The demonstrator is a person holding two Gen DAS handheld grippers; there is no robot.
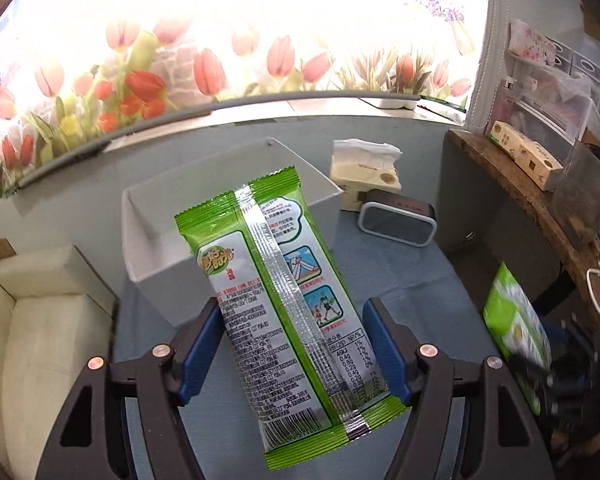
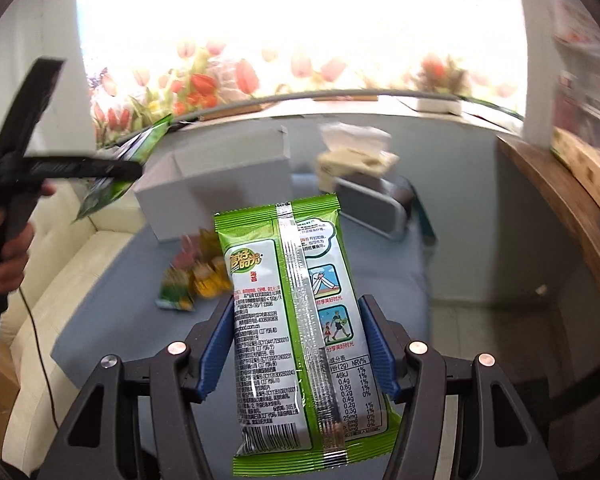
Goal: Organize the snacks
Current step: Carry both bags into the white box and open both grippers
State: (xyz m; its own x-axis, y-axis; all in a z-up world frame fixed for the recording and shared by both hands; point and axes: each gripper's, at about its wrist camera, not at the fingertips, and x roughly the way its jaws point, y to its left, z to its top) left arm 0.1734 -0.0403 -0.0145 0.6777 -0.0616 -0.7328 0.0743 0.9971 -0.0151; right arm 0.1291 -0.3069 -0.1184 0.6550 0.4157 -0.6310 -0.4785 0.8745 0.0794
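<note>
Two green-and-white foil snack packets, one clamped in each hand-held gripper, both raised above a blue-covered desk.

Left gripper (image 1: 296,354): blue pads pressed on the long sides of the first green-and-white foil snack packet (image 1: 284,300), printed back facing up, silver seam running lengthwise, far end pointing toward an open white rectangular box (image 1: 160,248) near the desk's far left corner.

Right gripper (image 2: 298,350): closed the same way on the second green-and-white foil snack packet (image 2: 292,320), held above the blue cloth desk top (image 2: 396,264). More small snack packs, yellow and green (image 2: 196,276), blurred, lying left of centre on the desk in front of the box. Tissue pack (image 1: 366,174) and a dark rounded speaker (image 1: 398,218) along the desk's far edge.

Handling, as a judgement: very light, puffed with air, thin crinkly film, slick to the touch, contents likely brittle. Best held lightly across the middle by the side edges, as now; hard squeezing likely to crush or burst.

Writing: yellow-green Chinese logo, exact characters hard to make out, two red characters beneath. Cartoon panels of a reclining figure and walking figures. Nutrition table with "NRV%", "46kJ", "0.4g", "25mg". Barcode near the bottom seal. Remaining small print unreadable.
</note>
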